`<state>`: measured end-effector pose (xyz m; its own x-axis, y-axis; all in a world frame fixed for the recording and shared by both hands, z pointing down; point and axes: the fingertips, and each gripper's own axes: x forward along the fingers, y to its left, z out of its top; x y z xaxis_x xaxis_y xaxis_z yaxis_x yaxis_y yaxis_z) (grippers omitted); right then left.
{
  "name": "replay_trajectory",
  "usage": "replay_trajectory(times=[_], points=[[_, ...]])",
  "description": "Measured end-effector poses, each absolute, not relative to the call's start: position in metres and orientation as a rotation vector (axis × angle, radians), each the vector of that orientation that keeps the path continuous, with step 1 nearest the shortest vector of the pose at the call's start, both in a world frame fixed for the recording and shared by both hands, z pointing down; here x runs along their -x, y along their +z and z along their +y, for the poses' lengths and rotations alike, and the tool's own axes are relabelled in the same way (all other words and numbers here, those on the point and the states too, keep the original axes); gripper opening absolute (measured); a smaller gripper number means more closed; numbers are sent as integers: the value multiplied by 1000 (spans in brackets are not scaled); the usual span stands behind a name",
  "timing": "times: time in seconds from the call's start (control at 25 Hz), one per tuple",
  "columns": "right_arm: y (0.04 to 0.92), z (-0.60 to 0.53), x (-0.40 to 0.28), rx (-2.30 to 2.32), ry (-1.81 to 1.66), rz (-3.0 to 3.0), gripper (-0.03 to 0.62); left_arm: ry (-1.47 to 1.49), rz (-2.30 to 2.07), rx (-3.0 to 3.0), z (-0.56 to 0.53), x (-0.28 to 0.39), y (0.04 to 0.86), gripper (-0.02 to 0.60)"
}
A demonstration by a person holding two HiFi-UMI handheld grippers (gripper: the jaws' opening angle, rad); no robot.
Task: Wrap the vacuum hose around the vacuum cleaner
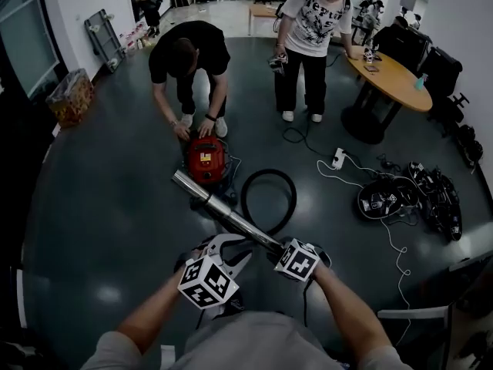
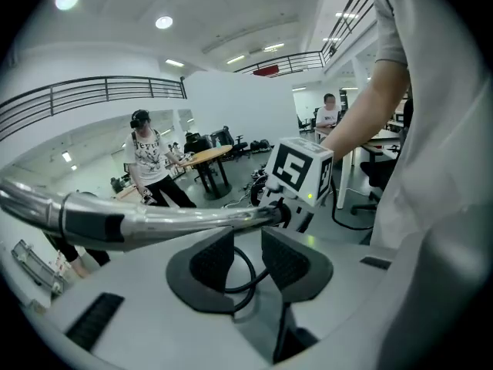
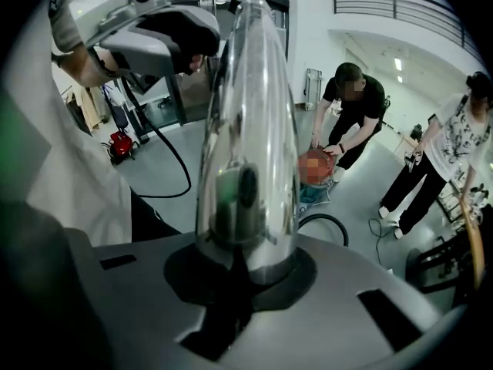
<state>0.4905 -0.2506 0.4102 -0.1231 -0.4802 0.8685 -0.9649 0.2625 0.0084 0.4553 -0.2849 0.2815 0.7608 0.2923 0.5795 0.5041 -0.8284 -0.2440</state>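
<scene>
One grip only: right hand-held gripper [image 3: 246, 262] clamps the chrome wand [image 1: 223, 210]; left hand-held gripper [image 2: 246, 262] half open, empty, beside it. Hose [image 1: 268, 199] loops on floor [image 1: 115, 206] by red vacuum cleaner [image 1: 206, 160]. Slick wand may twist, swinging into the person [image 1: 189, 56] bent over it.

Wand [image 1: 223, 210] before vacuum cleaner [image 1: 206, 160], hose loop [image 1: 268, 173] right of it.

One red vacuum cleaner [image 1: 206, 160], one chrome wand [image 1: 223, 209], one black hose [image 1: 269, 173] in a single loop. Two grippers at six o'clock: left gripper [image 1: 229, 243], right gripper [image 1: 273, 248]. Two people close by: bent person [image 1: 189, 56] at eleven o'clock, standing person [image 1: 312, 21] at one. One oval wooden table [image 1: 400, 83] at two. One white power strip [image 1: 338, 158] at three.
</scene>
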Motion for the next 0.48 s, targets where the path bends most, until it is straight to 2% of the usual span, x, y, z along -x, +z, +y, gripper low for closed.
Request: replay_trajectory(times=[0.28,0.48], points=[[421,-264,-491,-1221,823,-1656,52,-510,-686,2528,-284,-486,257,121],[426,-264,-491,-1088,857,-1628,52,-650,-885,2362,-276,-497,274,124]])
